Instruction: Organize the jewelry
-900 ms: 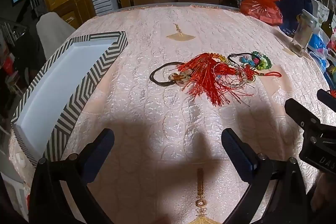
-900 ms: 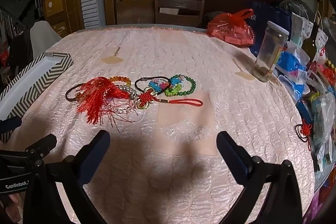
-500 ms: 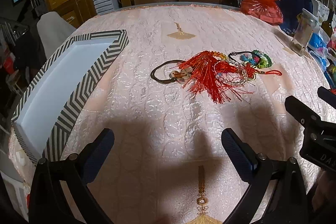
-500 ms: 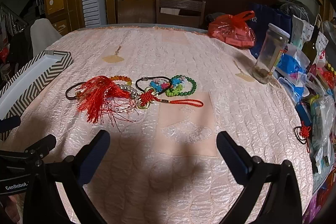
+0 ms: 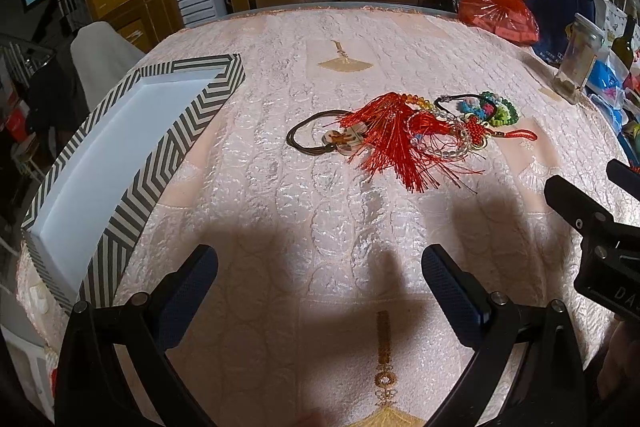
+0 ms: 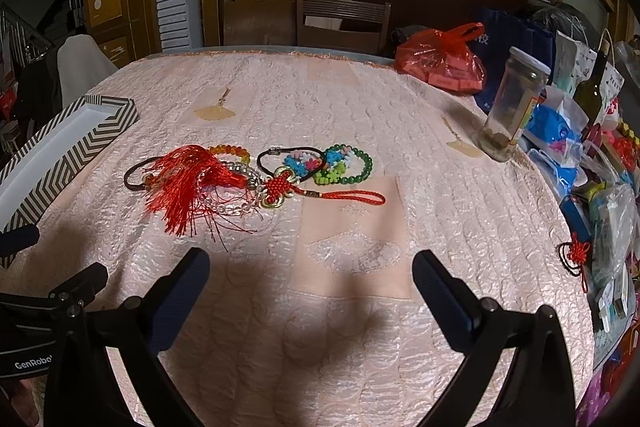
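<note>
A tangle of jewelry lies mid-table: a red tassel (image 5: 394,143) with a knot charm (image 6: 280,189), a dark cord bracelet (image 5: 298,139), clear beads (image 6: 232,205), and green and colourful bead bracelets (image 6: 344,165). A white tray with a zigzag border (image 5: 132,179) stands at the left; it also shows in the right wrist view (image 6: 76,153). My left gripper (image 5: 320,279) is open and empty, well short of the pile. My right gripper (image 6: 310,281) is open and empty, also short of it.
A pink quilted cloth (image 5: 280,219) covers the table. A glass jar (image 6: 514,103), a red plastic bag (image 6: 440,59) and cluttered packets (image 6: 600,187) line the right edge. A small red knot charm (image 6: 576,255) lies far right. A chair (image 6: 342,21) stands behind.
Both grippers have drifted slightly back and up, so the jewelry pile sits a little farther away. Both stay open and empty. Nothing on the table has moved.
</note>
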Available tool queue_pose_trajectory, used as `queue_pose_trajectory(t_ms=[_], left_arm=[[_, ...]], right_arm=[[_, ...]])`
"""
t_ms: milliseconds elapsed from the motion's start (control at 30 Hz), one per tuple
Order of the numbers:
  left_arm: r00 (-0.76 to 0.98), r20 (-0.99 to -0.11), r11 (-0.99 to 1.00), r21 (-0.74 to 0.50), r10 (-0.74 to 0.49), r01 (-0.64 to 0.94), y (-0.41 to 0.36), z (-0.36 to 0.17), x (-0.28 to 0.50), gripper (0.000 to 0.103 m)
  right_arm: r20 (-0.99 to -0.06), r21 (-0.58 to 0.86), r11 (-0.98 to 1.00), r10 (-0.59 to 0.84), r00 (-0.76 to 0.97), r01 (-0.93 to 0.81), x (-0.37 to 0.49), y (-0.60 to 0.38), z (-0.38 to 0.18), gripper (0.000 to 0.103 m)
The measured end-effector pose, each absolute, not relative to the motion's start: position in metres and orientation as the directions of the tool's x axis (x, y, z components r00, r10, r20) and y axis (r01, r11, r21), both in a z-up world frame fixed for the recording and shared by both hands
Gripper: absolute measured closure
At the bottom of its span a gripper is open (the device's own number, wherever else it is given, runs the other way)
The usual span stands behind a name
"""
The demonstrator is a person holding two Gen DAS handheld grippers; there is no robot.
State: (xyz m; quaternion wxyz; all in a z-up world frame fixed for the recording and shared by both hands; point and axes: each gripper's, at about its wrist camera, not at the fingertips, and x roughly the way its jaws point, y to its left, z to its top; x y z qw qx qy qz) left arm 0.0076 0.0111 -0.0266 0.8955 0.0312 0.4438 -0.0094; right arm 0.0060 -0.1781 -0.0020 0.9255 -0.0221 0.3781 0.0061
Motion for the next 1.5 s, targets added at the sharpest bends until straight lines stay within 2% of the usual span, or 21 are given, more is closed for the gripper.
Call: queue_pose_trajectory(t_ms=[567,967,1133,1200,1367,1500], left_arm=[[0.605,-0.796,0.998,0.056,0.025,0.033,0.017,-0.030,0.006,0.005],[0.605,-0.795,0.995,0.089,0.043,0.047,0.028,-0.047,0.032,0.005],[0.613,-0.789,0.991,0.101,0.028,0.085,0.027,-0.055,0.047,0.005],[0.590,-0.807,0.993,0.078,0.009,0.092,0.031,-0.062,0.054,0.005],[0.569,-0.821,0.996,-0.003,-0.052,0.087,0.041,-0.066,0.058,0.004],[0.568,-0.821,0.996,-0.012,-0.058,0.084,0.041,-0.066,0.059,0.004]], right_arm=[[-0.697,-0.061,0.998,-0.024,0.717,-0.026,0.005,-0.179,-0.002,0.000],[-0.714,-0.066,0.997,-0.026,0.699,-0.030,0.009,-0.179,-0.005,0.000],[-0.695,0.014,1.000,0.013,0.719,-0.005,0.008,-0.193,0.000,0.000],[-0.673,0.052,0.998,0.010,0.740,0.033,0.007,-0.202,0.002,0.000],[-0.702,0.069,0.997,0.017,0.712,0.044,0.024,-0.211,0.001,0.001],[-0.722,0.132,0.991,0.077,0.688,0.028,0.040,-0.216,-0.008,0.008]])
